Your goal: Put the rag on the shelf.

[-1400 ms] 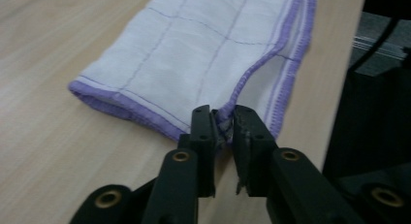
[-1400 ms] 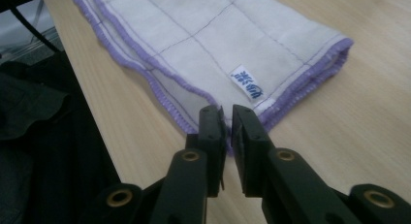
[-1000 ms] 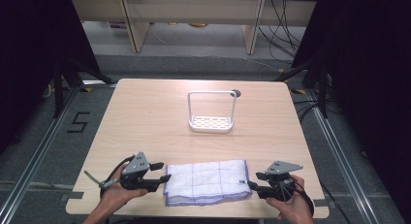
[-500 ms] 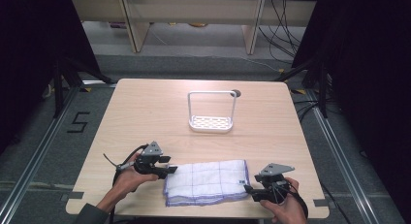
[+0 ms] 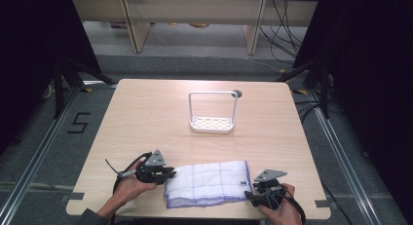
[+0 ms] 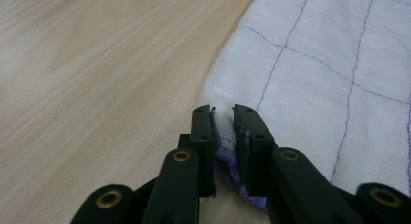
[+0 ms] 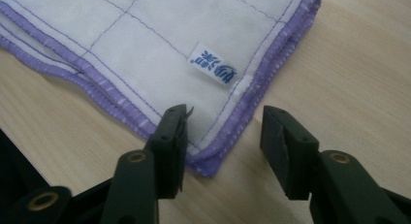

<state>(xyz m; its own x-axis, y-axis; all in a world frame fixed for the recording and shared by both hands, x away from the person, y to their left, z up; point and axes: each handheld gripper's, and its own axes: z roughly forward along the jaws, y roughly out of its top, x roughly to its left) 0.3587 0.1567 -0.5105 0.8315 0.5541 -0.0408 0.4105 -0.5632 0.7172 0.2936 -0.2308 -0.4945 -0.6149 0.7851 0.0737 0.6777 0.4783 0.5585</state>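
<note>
Cloth (image 5: 207, 182) flat, long axis left-right along table (image 5: 146, 118) near edge.

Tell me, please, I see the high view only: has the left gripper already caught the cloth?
Observer: Yes. The left gripper pinches a fold at the edge of the cloth; its jaws have just been closing.
Operator: And the right gripper?
Observer: The right gripper is open. Its jaws have just been closing, with the cloth's purple-hemmed corner between them, not pressed.
</note>
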